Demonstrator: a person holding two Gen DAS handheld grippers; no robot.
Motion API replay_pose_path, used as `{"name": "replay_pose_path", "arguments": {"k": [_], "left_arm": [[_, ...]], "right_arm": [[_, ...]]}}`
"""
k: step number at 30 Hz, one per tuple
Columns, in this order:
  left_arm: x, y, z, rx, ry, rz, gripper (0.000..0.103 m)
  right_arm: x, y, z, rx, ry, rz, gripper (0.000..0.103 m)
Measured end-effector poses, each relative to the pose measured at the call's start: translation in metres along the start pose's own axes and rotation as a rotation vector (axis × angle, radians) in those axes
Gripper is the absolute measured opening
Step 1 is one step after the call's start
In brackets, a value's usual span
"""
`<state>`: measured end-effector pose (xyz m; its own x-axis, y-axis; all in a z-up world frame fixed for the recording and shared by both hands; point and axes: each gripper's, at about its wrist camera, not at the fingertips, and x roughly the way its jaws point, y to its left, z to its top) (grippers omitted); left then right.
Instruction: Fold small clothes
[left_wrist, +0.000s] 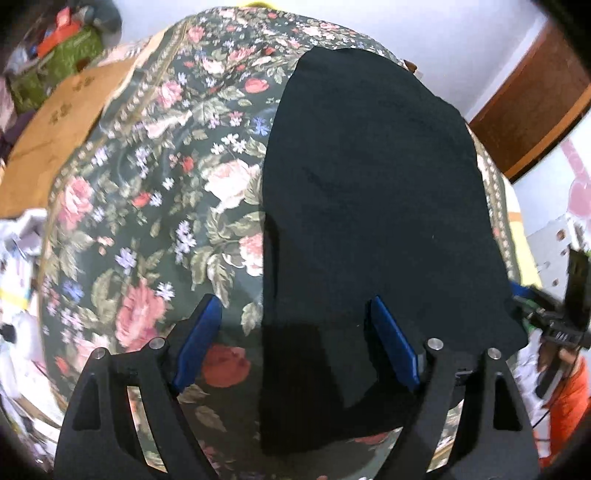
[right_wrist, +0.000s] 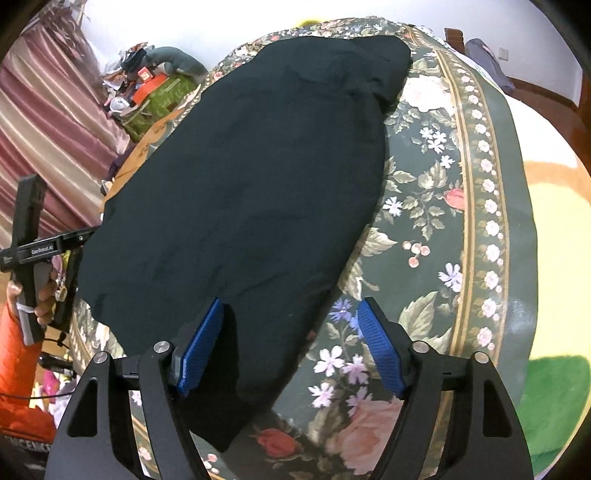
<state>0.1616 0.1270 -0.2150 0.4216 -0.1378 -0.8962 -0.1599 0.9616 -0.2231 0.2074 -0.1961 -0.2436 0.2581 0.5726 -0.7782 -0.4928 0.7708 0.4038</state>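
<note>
A black garment (left_wrist: 369, 184) (right_wrist: 258, 166) lies spread flat on a floral cloth (left_wrist: 147, 203) (right_wrist: 443, 221). My left gripper (left_wrist: 293, 301) hangs open over the garment's near left edge. One blue pad is above the floral cloth and the other above the black fabric, and nothing is pinched. My right gripper (right_wrist: 291, 301) is open over the garment's near right edge, its left pad above the fabric and its right pad above the floral cloth. Each gripper shows at the side of the other's view: the right gripper (left_wrist: 554, 317) and the left gripper (right_wrist: 33, 251), held by a hand.
A cardboard sheet (left_wrist: 55, 129) and a green box (left_wrist: 62, 55) with clutter lie beyond the cloth's left side. A striped curtain (right_wrist: 37, 110) hangs at the left, and brown woodwork (left_wrist: 535, 92) stands at the right. An orange sleeve (right_wrist: 18, 350) is near the front edge.
</note>
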Motion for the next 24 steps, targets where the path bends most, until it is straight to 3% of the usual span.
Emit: {"name": "replay_pose_path", "arguments": {"k": [8, 11, 13, 15, 18, 19, 20, 24], "left_arm": [[0.004, -0.019, 0.009, 0.030, -0.033, -0.052, 0.081], [0.007, -0.030, 0.008, 0.086, -0.041, -0.060, 0.080], [0.009, -0.038, 0.004, 0.116, -0.064, -0.043, 0.078], [0.009, -0.041, 0.003, 0.117, -0.078, -0.051, 0.070], [0.006, -0.044, 0.004, 0.114, -0.081, -0.080, 0.037], [0.005, -0.047, 0.004, 0.120, -0.077, -0.095, 0.021], [0.005, -0.048, 0.005, 0.126, -0.072, -0.106, 0.015], [0.002, -0.056, 0.003, 0.160, -0.081, -0.080, 0.013]], "right_arm": [[0.009, 0.021, 0.003, -0.058, -0.025, 0.005, 0.069], [0.010, 0.023, 0.005, -0.081, -0.032, 0.012, 0.055], [0.011, 0.024, 0.008, -0.086, -0.041, 0.011, 0.037], [0.011, 0.024, 0.007, -0.088, -0.045, 0.016, 0.026], [0.009, 0.027, 0.007, -0.107, -0.052, 0.013, 0.011], [0.009, 0.029, 0.008, -0.116, -0.051, 0.013, 0.009], [0.008, 0.027, 0.009, -0.122, -0.054, 0.012, 0.008], [0.003, 0.026, 0.014, -0.129, -0.079, 0.015, 0.006]]}}
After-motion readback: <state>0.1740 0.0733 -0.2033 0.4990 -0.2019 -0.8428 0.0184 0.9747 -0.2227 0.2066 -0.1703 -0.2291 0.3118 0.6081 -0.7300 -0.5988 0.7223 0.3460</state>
